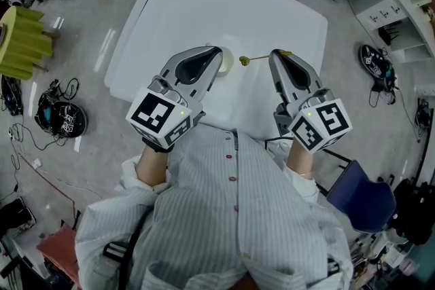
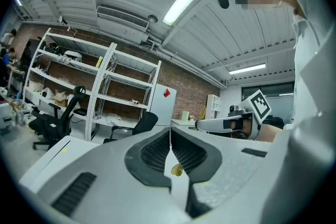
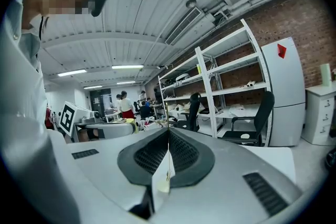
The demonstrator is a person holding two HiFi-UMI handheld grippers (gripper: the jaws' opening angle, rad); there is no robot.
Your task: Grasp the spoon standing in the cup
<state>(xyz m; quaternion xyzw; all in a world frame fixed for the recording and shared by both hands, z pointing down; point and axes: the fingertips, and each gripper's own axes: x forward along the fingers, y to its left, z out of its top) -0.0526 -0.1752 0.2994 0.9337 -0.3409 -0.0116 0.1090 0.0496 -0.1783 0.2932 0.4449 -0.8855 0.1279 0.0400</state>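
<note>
Your right gripper's (image 1: 281,53) jaws clench the one spoon (image 1: 258,57), mid-frame; your left gripper's (image 1: 218,51) jaws sit clenched beside the one cup (image 1: 228,62) on the table (image 1: 204,3).

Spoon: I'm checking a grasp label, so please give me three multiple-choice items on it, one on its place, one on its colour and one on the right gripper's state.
1. Where is the spoon in the head view?
A. On the floor
B. Between the two gripper tips, above the table
C. On a shelf

2. What colour is the spoon?
A. Golden yellow
B. Blue
C. Black

3. How do the right gripper's jaws stand?
A. Wide apart
B. Half open and empty
C. Together on the spoon's handle end

Answers:
1 B: the spoon lies crosswise between the tips, over the white tabletop.
2 A: it shows yellow-gold against the white.
3 C: the right gripper view shows the jaws meeting, and the handle ends at their tip in the head view.
</note>
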